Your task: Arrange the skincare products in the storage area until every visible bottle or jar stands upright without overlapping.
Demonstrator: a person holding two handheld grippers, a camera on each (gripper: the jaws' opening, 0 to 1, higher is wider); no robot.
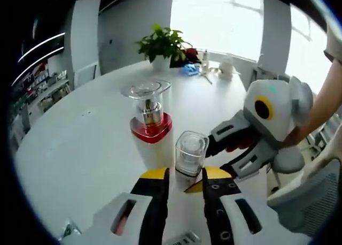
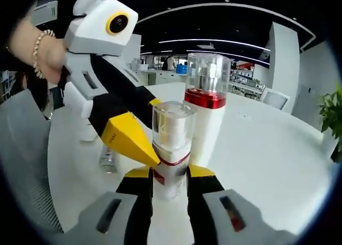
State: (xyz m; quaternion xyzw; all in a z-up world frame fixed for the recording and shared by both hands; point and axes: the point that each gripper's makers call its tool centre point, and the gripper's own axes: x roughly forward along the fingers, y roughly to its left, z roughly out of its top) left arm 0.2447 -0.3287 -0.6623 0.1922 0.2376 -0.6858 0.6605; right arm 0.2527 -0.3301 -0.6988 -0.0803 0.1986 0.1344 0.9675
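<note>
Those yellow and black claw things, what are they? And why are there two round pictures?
They are grabbing tools a person holds, one per hand, each carrying a camera, hence two pictures. In the left gripper view, the left gripper reaches for a small clear-capped bottle on a white table; the right gripper comes in from the right. In the right gripper view, the right gripper has that bottle between its jaws. Behind stands a taller bottle with a red band. Both bottles are upright.
</note>
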